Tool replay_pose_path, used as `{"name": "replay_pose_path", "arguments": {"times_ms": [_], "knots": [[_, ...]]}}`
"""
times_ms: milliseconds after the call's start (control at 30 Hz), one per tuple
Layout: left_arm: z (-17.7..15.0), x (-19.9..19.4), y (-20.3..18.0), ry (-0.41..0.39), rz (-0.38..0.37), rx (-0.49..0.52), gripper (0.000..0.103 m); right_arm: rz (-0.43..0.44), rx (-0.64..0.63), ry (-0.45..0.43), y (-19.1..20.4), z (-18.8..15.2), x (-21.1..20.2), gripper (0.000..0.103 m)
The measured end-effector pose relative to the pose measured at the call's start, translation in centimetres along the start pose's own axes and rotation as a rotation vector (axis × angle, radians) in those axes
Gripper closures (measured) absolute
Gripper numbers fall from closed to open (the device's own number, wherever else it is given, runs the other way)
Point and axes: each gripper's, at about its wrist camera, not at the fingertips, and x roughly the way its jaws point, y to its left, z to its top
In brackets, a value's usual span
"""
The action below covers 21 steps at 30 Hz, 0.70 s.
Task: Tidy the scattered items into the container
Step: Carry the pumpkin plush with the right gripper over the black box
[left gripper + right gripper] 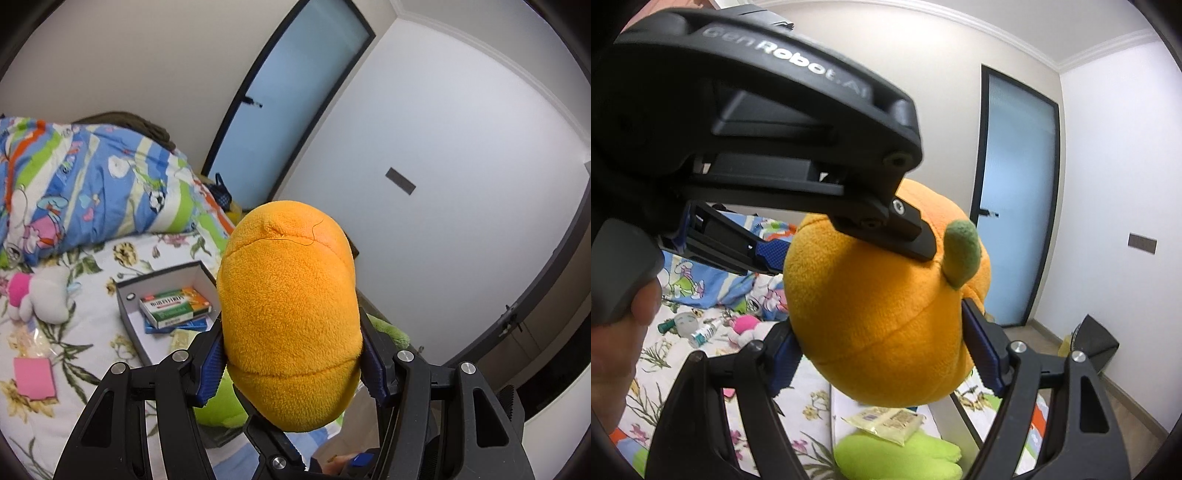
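Seen from the left wrist, far left: a crumpled blue, green and white cartoon-print quilt [85, 184] heaped at the head of a bed, over a white floral bedsheet [88, 354]. Scattered below it, a pink-and-white plush toy [40, 295] and, nearer, a flat pink paper pad [35, 378], both not yet tidied. Toward the middle, an open grey cardboard box with a white inside [162, 314], lying on the sheet and already holding a green-and-orange medicine carton [175, 306] stacked on a blue one. Right of the box, filling the centre, a round orange plush fruit with a stubby green stem [291, 314], lifted off the bed and pinched on both sides by the blue pads of the left gripper [293, 354], closed on the plush. Beneath it, a lime-green plush toy [221, 406] partly hidden. Behind, a frosted glass door in a dark frame and a white wall. From the right wrist, left to right: a hand [620, 332] on the other gripper's handle, small bottles on the sheet, then the same orange fruit clamped as well by the right gripper [882, 354], jaws closed on it. Two grips probably because the soft, bulky plush would sag or slip from one. Likely next: carrying it over the box and letting go.
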Motion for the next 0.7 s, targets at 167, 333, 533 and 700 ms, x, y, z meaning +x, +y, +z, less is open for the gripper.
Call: {"name": "replay_pose_path", "arguments": {"times_ms": [167,333,533,700], "knots": [[0.1,3.5,2.1,0.041,0.002,-0.026,0.040,0.011,0.018,0.053,-1.3,-1.4,1.5,0.025],[0.1,7.3,5.3,0.095,0.015,-0.061,0.040,0.029,0.031,0.119,-1.9,-3.2,3.8,0.025],[-0.2,11.6,9.7,0.149,0.020,-0.118,0.040,0.049,0.030,0.203,-1.6,-5.3,12.4,0.025],[-0.8,15.0,12.6,0.201,0.018,-0.158,0.040,0.071,0.041,0.281,-1.5,-6.2,18.9,0.025]]}}
